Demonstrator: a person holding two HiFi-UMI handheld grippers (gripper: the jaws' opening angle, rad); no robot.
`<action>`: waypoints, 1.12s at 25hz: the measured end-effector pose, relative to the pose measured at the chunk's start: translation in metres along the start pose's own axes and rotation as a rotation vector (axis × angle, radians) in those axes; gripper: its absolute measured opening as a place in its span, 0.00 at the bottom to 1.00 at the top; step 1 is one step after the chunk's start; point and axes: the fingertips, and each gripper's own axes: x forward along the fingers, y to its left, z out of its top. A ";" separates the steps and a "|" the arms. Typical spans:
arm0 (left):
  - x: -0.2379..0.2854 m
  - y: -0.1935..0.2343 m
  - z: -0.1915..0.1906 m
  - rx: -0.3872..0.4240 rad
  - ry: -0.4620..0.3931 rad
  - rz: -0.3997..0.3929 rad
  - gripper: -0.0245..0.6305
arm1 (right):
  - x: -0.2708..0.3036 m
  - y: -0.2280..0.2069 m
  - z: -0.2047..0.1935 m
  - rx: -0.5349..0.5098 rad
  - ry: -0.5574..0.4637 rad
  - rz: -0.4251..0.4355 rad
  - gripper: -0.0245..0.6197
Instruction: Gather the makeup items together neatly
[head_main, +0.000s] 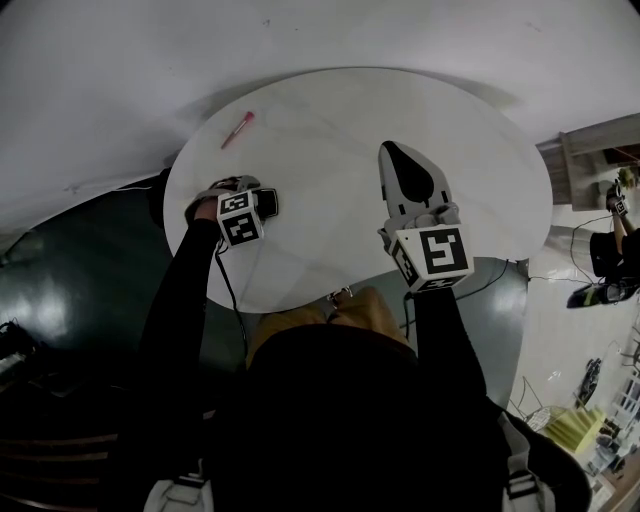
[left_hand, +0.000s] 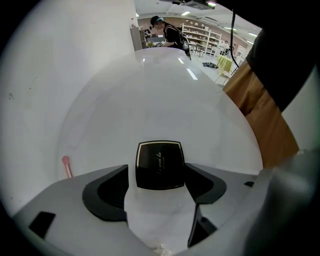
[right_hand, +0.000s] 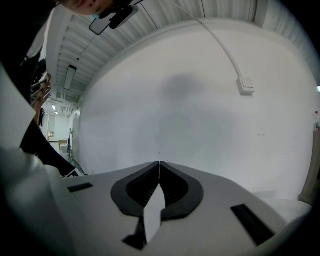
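Head view: the left gripper (head_main: 258, 204) sits low over the round white table (head_main: 330, 110). A pink makeup stick (head_main: 237, 129) lies well ahead of it and apart. The right gripper (head_main: 390, 152) hovers, with nothing near its tips.

Left gripper view: the jaws are clamped on a black compact (left_hand: 160, 162), pinched by its two sides at the tips. The pink stick (left_hand: 66, 166) is off to the jaws' left.

Right gripper view: jaws pressed together, empty, aimed at a bare wall.

Progress: likely early, with the two items not yet together and the compact to be set beside the stick. No containers visible.
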 end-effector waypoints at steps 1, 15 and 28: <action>-0.002 0.000 0.000 0.005 -0.005 0.004 0.57 | 0.000 0.000 0.002 -0.001 -0.002 0.001 0.08; -0.128 0.044 0.006 -0.402 -0.424 0.334 0.57 | 0.029 0.042 0.016 -0.015 -0.039 0.176 0.08; -0.328 0.017 -0.016 -0.750 -0.795 1.097 0.57 | 0.046 0.119 0.045 0.010 -0.140 0.398 0.08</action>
